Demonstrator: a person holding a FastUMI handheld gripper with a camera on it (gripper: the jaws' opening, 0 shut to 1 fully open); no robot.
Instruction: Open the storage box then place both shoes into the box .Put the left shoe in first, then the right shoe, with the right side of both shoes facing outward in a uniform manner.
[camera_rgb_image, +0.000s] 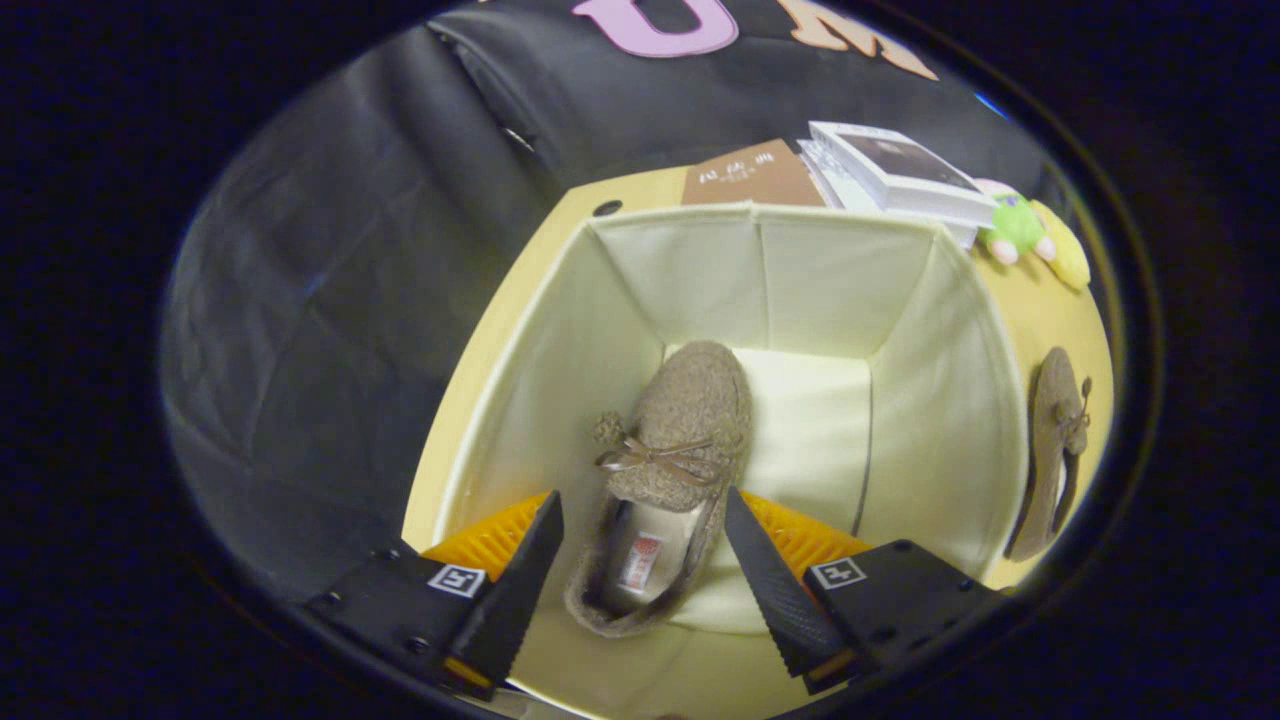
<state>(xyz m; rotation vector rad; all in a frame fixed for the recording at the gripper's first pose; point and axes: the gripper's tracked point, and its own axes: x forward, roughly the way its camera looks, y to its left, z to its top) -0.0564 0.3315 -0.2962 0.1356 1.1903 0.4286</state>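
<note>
The box (930, 400) stands open on the yellow table (1050, 310), its top clear and its pale lining showing. One shoe (670, 470) already lies on the box floor, along the left wall, toe pointing to the far wall and heel nearest the gripper. Its bow sits on top, so it rests upright on its sole. By the task order this should be the left shoe, though I cannot tell left from right for sure.

The gripper (640, 550) hovers above the box with its fingers spread wide, one on each side of the shoe's heel, touching nothing and holding nothing. It looks like a release just made, judging by the open fingers.

The second shoe (1055, 450) lies outside the box on the table, just beside the right wall, near the table's right edge. It is yet to go in, into the free half of the floor beside the first.

Beyond the box, at the table's far edge, sit a brown book (750, 175), a stack of books (900, 175) and a plush toy (1030, 235).

So: box opened, first shoe placed, second shoe left.
</note>
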